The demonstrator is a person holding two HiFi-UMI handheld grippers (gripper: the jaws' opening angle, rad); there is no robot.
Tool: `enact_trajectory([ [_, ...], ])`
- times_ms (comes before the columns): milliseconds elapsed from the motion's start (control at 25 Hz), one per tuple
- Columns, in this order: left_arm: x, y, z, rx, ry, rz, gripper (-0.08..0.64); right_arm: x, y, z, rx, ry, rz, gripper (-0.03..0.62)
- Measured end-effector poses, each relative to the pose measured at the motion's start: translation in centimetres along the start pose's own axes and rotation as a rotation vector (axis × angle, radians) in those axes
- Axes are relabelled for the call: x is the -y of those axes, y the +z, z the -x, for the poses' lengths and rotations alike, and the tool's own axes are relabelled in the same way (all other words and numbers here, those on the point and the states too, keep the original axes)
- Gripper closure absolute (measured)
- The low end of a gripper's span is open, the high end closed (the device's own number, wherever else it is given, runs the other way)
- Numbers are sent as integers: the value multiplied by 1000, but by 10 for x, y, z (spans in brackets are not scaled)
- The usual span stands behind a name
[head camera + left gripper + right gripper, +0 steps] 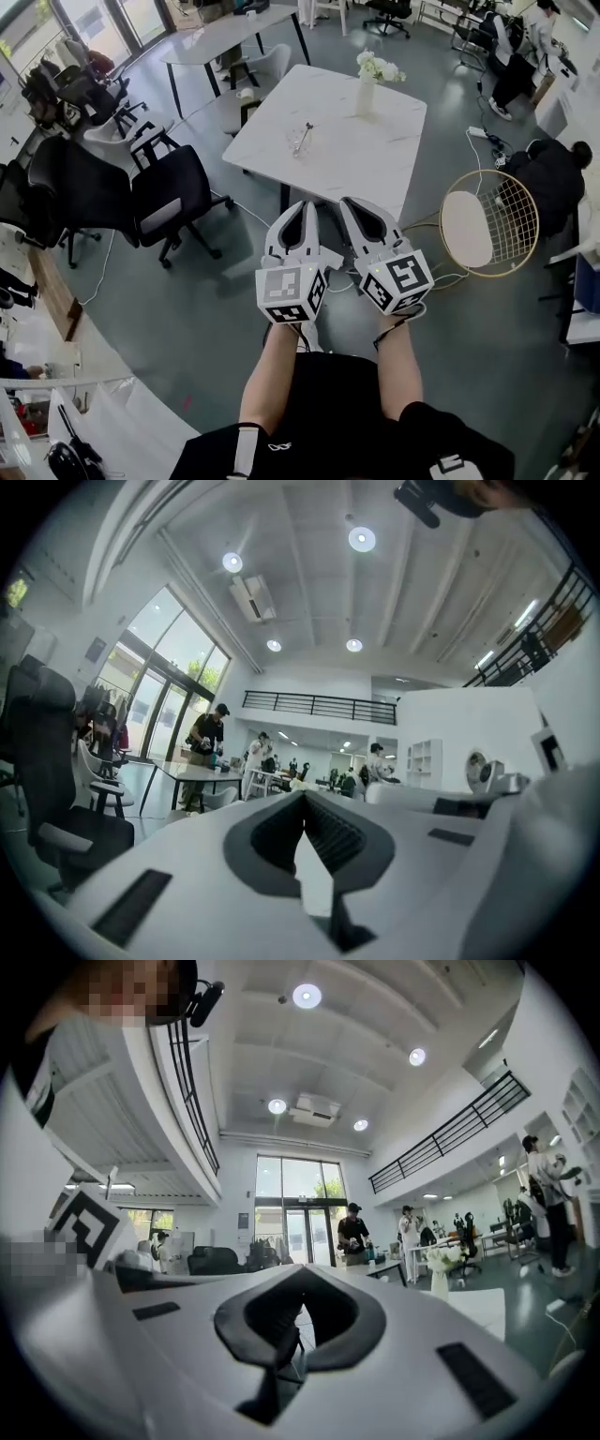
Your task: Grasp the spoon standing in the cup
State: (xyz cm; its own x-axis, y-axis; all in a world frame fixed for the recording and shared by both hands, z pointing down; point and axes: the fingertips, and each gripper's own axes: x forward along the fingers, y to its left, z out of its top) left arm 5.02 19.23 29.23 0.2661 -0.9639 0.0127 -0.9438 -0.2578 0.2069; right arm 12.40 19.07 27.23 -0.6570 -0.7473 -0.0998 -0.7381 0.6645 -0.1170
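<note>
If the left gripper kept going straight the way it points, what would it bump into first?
Probably the near edge of the table, with the cup just beyond; height is unclear, so the left gripper might pass above it.

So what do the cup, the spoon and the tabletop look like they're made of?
Cup: looks like clear glass; the tabletop shows through it.
Spoon: probably metal, thin and grey, though too small to be sure.
Tabletop: white and smooth with faint grey mottling, so stone or a stone-look slab.
</note>
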Motion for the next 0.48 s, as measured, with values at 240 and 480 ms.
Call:
enact_trajectory([
  [240,-76,-15,-104,-34,12,76,546,68,-10,-96,-10,-70,-49,586],
  [480,-165,-14,-190,-132,15,117,546,93,-45,-216,-94,-113,-153,586],
])
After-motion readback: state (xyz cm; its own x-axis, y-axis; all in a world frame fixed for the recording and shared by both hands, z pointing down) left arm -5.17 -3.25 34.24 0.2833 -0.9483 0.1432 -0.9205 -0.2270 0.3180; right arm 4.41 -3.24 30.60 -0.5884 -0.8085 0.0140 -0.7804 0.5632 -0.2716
